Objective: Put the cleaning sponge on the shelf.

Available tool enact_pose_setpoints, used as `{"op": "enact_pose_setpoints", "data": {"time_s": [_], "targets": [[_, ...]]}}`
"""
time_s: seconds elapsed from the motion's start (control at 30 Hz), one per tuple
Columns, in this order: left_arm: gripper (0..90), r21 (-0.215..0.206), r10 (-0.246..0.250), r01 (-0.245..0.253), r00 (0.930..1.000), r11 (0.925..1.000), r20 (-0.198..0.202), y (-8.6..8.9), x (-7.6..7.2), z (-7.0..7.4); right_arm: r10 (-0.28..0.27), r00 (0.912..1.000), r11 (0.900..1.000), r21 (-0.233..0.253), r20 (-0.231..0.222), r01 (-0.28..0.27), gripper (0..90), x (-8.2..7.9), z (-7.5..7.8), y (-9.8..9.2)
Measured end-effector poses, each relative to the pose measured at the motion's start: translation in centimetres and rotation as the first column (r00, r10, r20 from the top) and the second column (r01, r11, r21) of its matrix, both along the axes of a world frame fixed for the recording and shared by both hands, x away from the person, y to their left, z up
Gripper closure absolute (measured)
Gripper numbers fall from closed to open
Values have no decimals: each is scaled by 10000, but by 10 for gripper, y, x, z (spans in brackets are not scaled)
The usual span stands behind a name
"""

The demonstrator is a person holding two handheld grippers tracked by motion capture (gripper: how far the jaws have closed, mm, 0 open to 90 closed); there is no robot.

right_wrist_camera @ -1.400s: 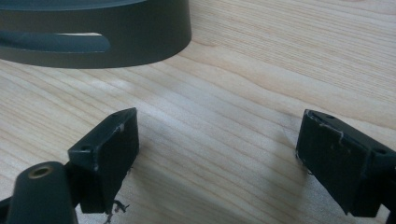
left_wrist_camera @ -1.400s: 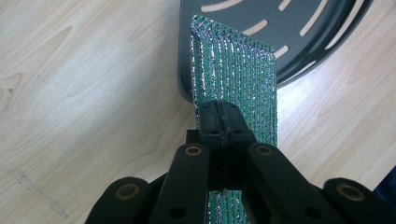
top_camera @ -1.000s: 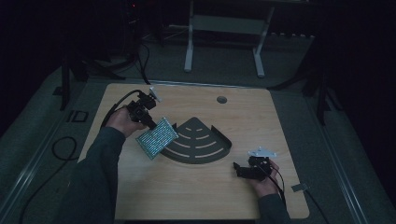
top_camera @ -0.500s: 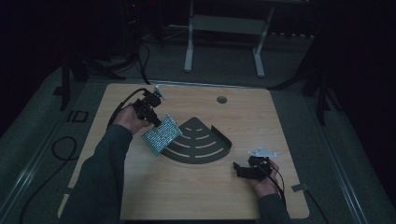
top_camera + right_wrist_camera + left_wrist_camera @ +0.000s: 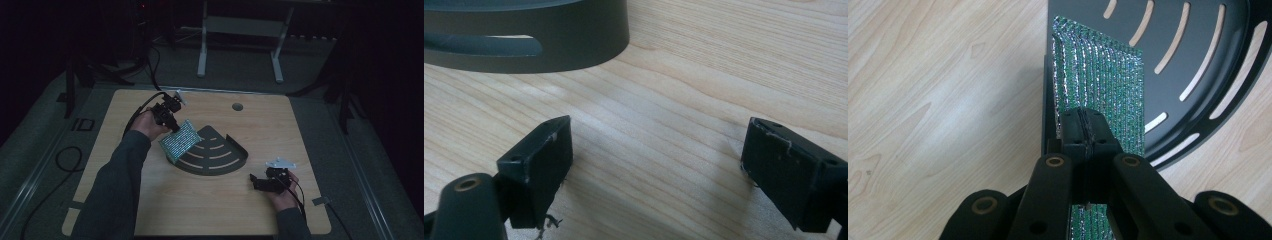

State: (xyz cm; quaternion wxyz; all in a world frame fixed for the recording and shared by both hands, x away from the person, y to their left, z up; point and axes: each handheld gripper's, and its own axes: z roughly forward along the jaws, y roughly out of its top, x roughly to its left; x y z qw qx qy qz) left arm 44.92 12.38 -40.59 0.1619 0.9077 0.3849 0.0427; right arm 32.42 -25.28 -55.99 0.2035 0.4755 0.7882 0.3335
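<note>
My left gripper is shut on the edge of a shiny green textured pad. The pad hangs tilted, its lower edge at the left rim of a dark fan-shaped slotted tray. In the left gripper view the jaws of this gripper pinch the pad's near edge, and the tray lies beyond. My right gripper rests low over the table near the tray's right corner, jaws wide apart. In the right gripper view that gripper has bare wood between its fingers, and the tray's wall stands ahead.
The wooden table has a round hole near its far edge. A cable trails from the left gripper toward the far left. A metal stand sits on the floor beyond the table.
The left gripper has carried the green pad a little to the right, toward the tray's left rim. The right gripper has stayed put.
</note>
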Motion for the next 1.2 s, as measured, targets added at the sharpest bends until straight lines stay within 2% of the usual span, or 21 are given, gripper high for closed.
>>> {"op": "enact_pose_setpoints", "data": {"time_s": [0.7,1.2], "targets": [[900,61,2,-3,10000,10000,91,-16,14,-11,23,10000,10000,-7,0,-23,128,0,0,0],[900,458,-200,193,9997,9988,155,-26,19,-26,28,10000,10000,-6,-2,-28,127,0,0,0]]}}
